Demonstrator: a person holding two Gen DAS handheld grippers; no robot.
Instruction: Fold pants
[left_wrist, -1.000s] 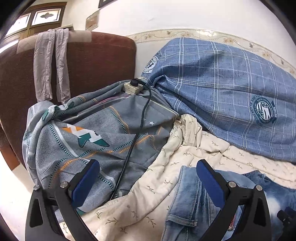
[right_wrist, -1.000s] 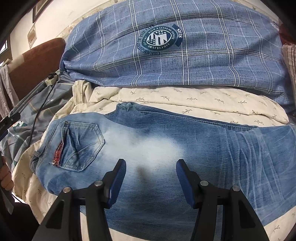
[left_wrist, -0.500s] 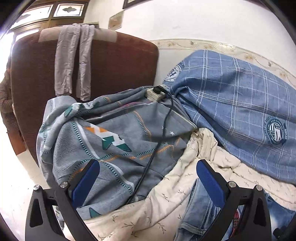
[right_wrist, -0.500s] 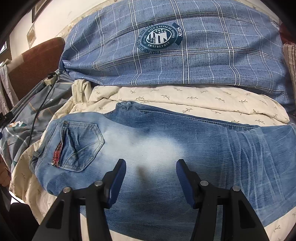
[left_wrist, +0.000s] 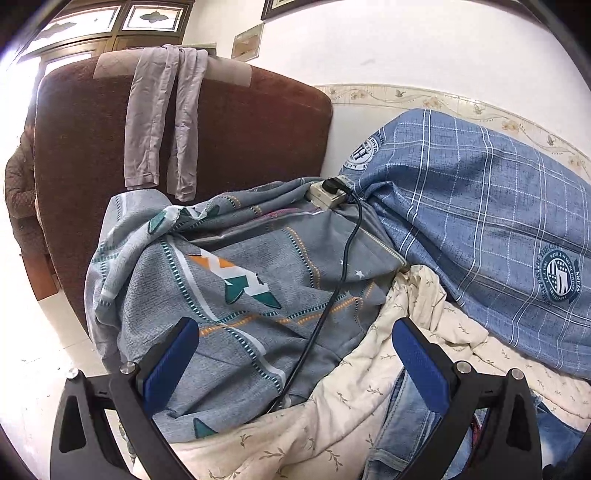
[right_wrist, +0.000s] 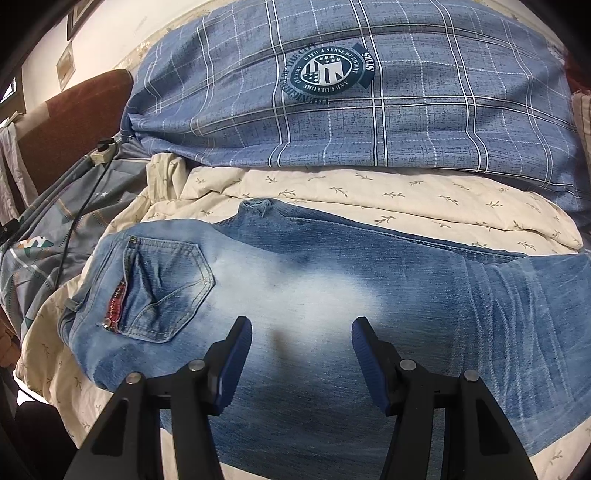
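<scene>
Faded blue jeans (right_wrist: 332, 288) lie flat across a cream leaf-print blanket (right_wrist: 369, 192), waist and back pocket (right_wrist: 166, 288) at the left, legs running off to the right. My right gripper (right_wrist: 301, 332) is open and empty, hovering just above the jeans' pale seat area. My left gripper (left_wrist: 291, 332) is open and empty, held above a grey patterned sheet (left_wrist: 240, 280); only the waist edge of the jeans (left_wrist: 399, 424) shows at its lower right.
A blue plaid pillow (right_wrist: 369, 110) lies behind the jeans. A power strip (left_wrist: 327, 194) with a black cable (left_wrist: 332, 295) rests on the grey sheet. A brown headboard (left_wrist: 240, 129) with a draped grey cloth (left_wrist: 162, 122) stands at the left.
My left gripper has swung left and away from the jeans, bringing more of the headboard and grey sheet into view. The right gripper and jeans have barely moved.
</scene>
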